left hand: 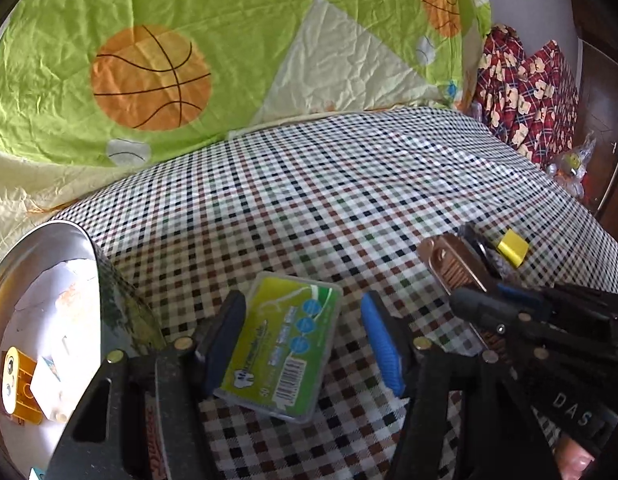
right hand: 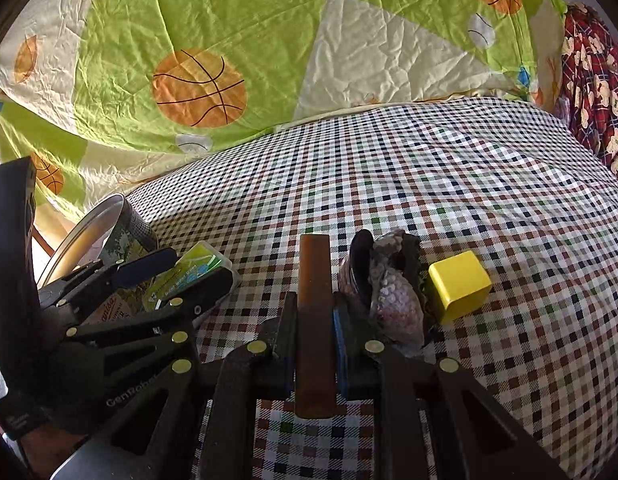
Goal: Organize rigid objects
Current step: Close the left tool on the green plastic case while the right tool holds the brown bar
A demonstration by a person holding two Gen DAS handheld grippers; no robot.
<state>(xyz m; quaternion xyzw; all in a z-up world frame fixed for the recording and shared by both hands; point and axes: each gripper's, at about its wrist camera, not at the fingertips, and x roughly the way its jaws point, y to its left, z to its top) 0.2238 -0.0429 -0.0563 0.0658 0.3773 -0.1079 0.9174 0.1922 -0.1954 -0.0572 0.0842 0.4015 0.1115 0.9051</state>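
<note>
The green-labelled clear plastic case (left hand: 279,346) lies on the checked cloth (left hand: 309,200) between the left gripper (left hand: 305,340) fingers, which touch or nearly touch its sides; a barcode shows, other print unreadable. The right gripper (right hand: 315,344), marked "GenRobot", clamps a brown bar (right hand: 315,320). A round tin (left hand: 37,320) holds small pieces.

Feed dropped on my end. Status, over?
Left tool astride green box, right pad off it. Right tool shut on brown block. Tin left, path clear.
</note>
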